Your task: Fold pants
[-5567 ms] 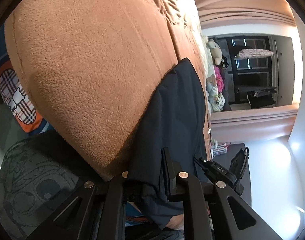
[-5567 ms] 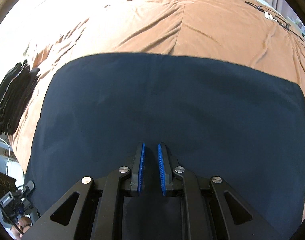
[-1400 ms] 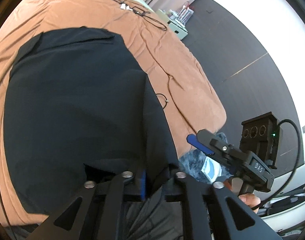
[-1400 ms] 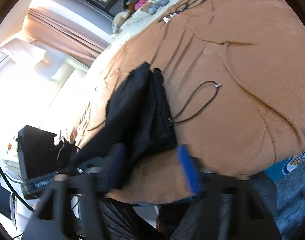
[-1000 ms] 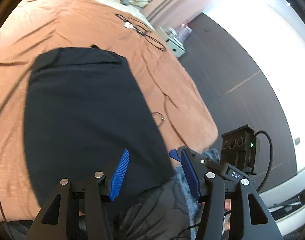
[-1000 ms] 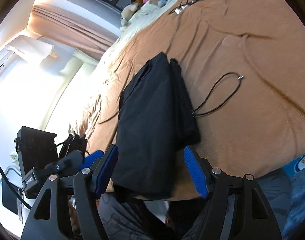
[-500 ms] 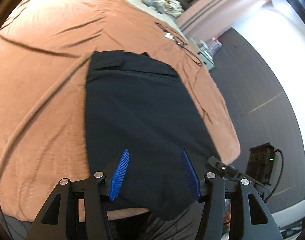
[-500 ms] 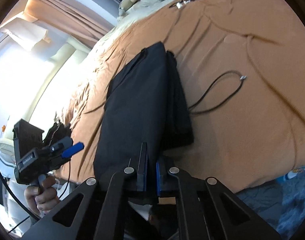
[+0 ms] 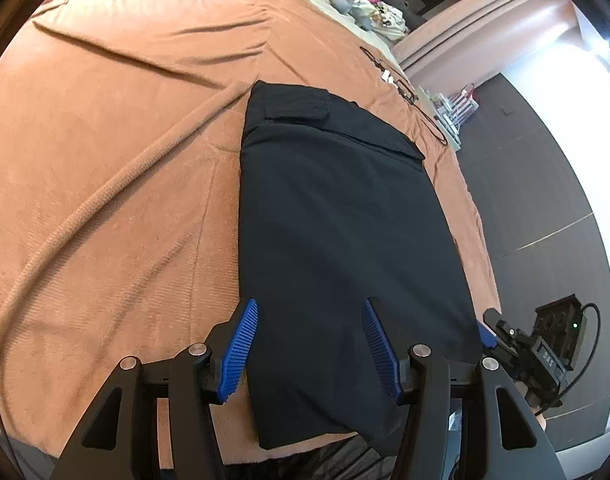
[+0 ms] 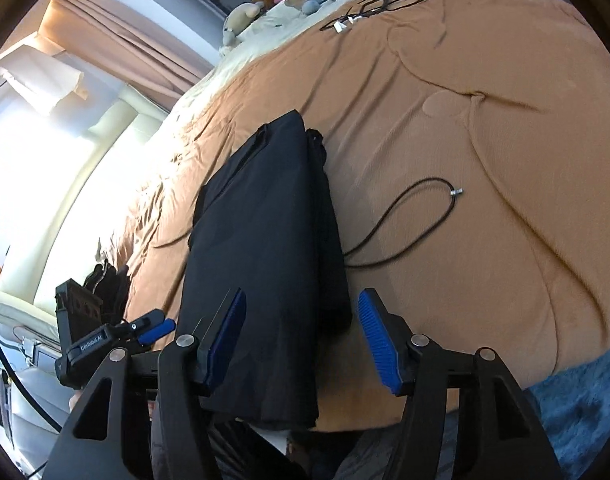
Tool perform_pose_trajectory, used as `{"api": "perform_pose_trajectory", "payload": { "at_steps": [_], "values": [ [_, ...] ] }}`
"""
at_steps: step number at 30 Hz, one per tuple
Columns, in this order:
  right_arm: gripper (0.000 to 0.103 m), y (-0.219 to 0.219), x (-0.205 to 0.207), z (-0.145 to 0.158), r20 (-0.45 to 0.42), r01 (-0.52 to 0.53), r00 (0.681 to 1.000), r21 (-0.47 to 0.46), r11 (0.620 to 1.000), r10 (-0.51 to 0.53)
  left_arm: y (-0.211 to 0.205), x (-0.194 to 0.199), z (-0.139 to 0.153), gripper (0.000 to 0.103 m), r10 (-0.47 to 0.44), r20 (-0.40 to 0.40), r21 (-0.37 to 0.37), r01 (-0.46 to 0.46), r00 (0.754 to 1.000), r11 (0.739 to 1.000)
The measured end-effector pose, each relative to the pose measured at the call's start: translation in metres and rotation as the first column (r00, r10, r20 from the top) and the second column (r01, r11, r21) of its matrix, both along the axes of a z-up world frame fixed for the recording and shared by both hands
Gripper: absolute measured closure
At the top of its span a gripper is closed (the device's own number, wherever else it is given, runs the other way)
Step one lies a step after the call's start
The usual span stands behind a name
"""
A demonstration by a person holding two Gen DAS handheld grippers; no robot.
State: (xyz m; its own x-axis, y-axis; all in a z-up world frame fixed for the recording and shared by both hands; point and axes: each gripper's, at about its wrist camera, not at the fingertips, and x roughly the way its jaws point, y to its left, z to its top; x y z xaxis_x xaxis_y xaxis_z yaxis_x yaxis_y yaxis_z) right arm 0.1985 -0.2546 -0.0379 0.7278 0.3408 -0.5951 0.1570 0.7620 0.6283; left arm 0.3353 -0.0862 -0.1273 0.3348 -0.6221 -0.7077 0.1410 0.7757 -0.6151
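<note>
Folded dark navy fabric pants [image 9: 337, 216] lie mid-frame on the orange-brown fleece blanket [image 9: 105, 168], seemingly untouched, beneath the wide-apart left gripper [image 9: 309, 344] and the opening right gripper [image 10: 301, 340].

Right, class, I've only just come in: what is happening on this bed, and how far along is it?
A person holding a two-finger gripper in each hand is folding dark pants on a bed with a brown blanket. The pants lie folded into a long narrow stack near the bed's edge. The left gripper stands open over the near end, pads off the cloth. The right gripper is opening, the cloth between its jaws but not pinched. A loose black cable lies beside the pants.
</note>
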Motion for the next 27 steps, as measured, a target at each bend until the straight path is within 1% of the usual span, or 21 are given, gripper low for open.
{"api": "perform_pose_trajectory", "payload": {
  "at_steps": [6, 8, 10, 11, 12, 13, 14, 15, 16, 17, 19, 21, 23, 25, 27],
  "values": [
    [0.046, -0.001, 0.023, -0.018, -0.055, -0.012, 0.998, -0.005, 1.0, 0.012, 0.005, 0.005, -0.015, 0.046, 0.023, -0.048, -0.002, -0.024, 0.999, 1.0],
    [0.051, 0.0, 0.027, -0.025, -0.071, -0.018, 0.997, 0.016, 1.0, 0.019, 0.005, 0.005, -0.02, 0.046, 0.022, -0.061, -0.008, -0.022, 0.998, 1.0],
    [0.051, 0.001, 0.031, -0.033, -0.081, -0.02, 0.996, 0.045, 0.999, 0.023, 0.003, 0.005, -0.023, 0.046, 0.015, -0.064, -0.02, -0.016, 0.998, 1.0],
    [0.052, 0.001, 0.032, -0.035, -0.08, -0.017, 0.997, 0.053, 0.998, 0.021, 0.002, 0.005, -0.024, 0.048, 0.009, -0.065, -0.037, -0.011, 0.998, 0.999],
    [0.054, 0.001, 0.032, -0.037, -0.074, -0.017, 0.997, 0.068, 0.998, 0.022, 0.0, 0.006, -0.026, 0.055, 0.007, -0.069, -0.046, -0.011, 0.998, 0.999],
    [0.058, 0.0, 0.033, -0.039, -0.07, -0.017, 0.997, 0.085, 0.996, 0.023, -0.001, 0.007, -0.027, 0.065, 0.01, -0.076, -0.045, -0.014, 0.997, 0.999],
    [0.064, -0.001, 0.034, -0.041, -0.067, -0.019, 0.997, 0.107, 0.994, 0.026, -0.001, 0.008, -0.029, 0.069, 0.013, -0.081, -0.042, -0.016, 0.997, 0.999],
    [0.068, -0.002, 0.035, -0.043, -0.064, -0.025, 0.997, 0.133, 0.991, 0.033, 0.0, 0.008, -0.029, 0.08, 0.015, -0.082, -0.043, -0.019, 0.997, 0.999],
    [0.07, -0.004, 0.036, -0.044, -0.066, -0.023, 0.997, 0.144, 0.989, 0.033, 0.001, 0.008, -0.027, 0.087, 0.015, -0.081, -0.048, -0.019, 0.997, 0.999],
    [0.071, -0.005, 0.035, -0.044, -0.065, -0.021, 0.997, 0.142, 0.99, 0.03, 0.003, 0.007, -0.025, 0.09, 0.015, -0.083, -0.061, -0.02, 0.996, 0.998],
    [0.073, -0.005, 0.035, -0.041, -0.064, -0.021, 0.998, 0.131, 0.991, 0.029, 0.009, 0.006, -0.017, 0.091, 0.023, -0.07, -0.09, -0.03, 0.997, 0.996],
    [0.075, -0.005, 0.034, -0.041, -0.066, -0.024, 0.997, 0.13, 0.991, 0.032, 0.014, 0.005, -0.01, 0.092, 0.029, -0.068, -0.076, -0.034, 0.997, 0.997],
    [0.078, -0.001, 0.033, -0.041, -0.068, -0.035, 0.997, 0.143, 0.989, 0.045, 0.019, 0.005, -0.005, 0.092, 0.031, -0.072, -0.083, -0.037, 0.997, 0.996],
    [0.078, 0.004, 0.032, -0.041, -0.072, -0.039, 0.996, 0.138, 0.99, 0.049, 0.027, 0.004, -0.002, 0.092, 0.032, -0.063, -0.099, -0.038, 0.998, 0.994],
    [0.079, 0.011, 0.031, -0.041, -0.072, -0.053, 0.995, 0.142, 0.988, 0.063, 0.035, 0.003, 0.0, 0.092, 0.036, -0.062, -0.094, -0.042, 0.997, 0.995]
  ]
}}
